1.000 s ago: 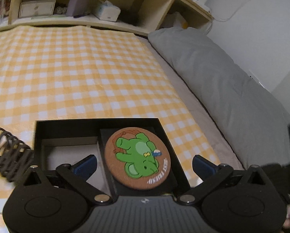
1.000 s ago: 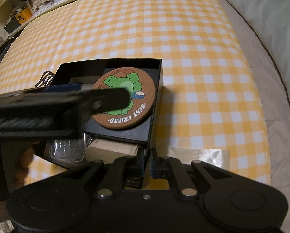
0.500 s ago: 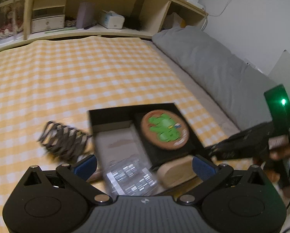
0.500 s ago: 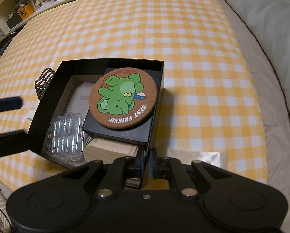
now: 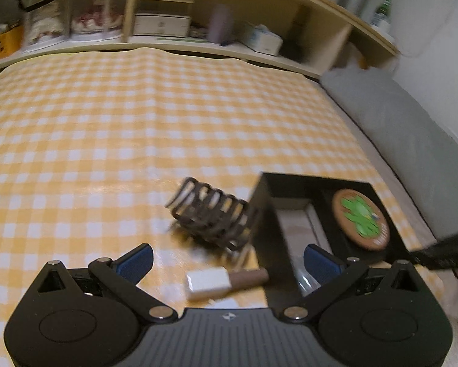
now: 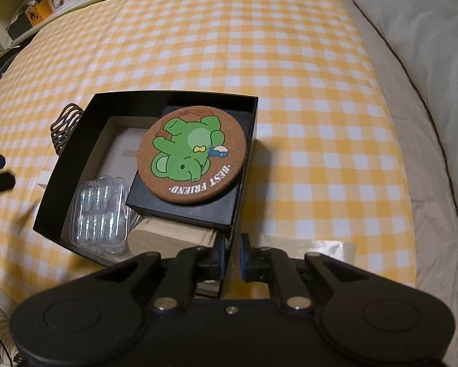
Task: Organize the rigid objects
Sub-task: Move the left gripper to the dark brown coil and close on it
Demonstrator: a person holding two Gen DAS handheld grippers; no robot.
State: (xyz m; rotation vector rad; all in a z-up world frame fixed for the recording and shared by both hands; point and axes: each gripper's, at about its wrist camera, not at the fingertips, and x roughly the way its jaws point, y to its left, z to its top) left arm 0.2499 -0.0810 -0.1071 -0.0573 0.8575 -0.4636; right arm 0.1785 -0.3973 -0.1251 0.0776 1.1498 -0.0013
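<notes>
A black open box (image 6: 76, 159) sits on the yellow checked cloth. Inside it lie a round cork coaster with a green elephant (image 6: 192, 154) on a small black box (image 6: 180, 208), a clear plastic blister tray (image 6: 102, 211) and a pale wooden block (image 6: 167, 238). My right gripper (image 6: 230, 260) is shut on the box's near right wall. My left gripper (image 5: 227, 260) is open and empty, left of the box (image 5: 268, 229). Between its fingers lie a dark wire coil holder (image 5: 213, 217) and a white and brown stick (image 5: 223, 279). The coaster (image 5: 360, 223) shows at right.
A grey pillow (image 6: 418, 49) lies along the right side of the bed. Wooden shelves (image 5: 174, 21) with boxes and jars run along the far edge. A clear plastic sheet (image 6: 317, 249) lies by the right gripper.
My left gripper has swung left, off the box, and now faces the wire holder and the stick on the cloth. The right gripper has kept its hold on the box wall.
</notes>
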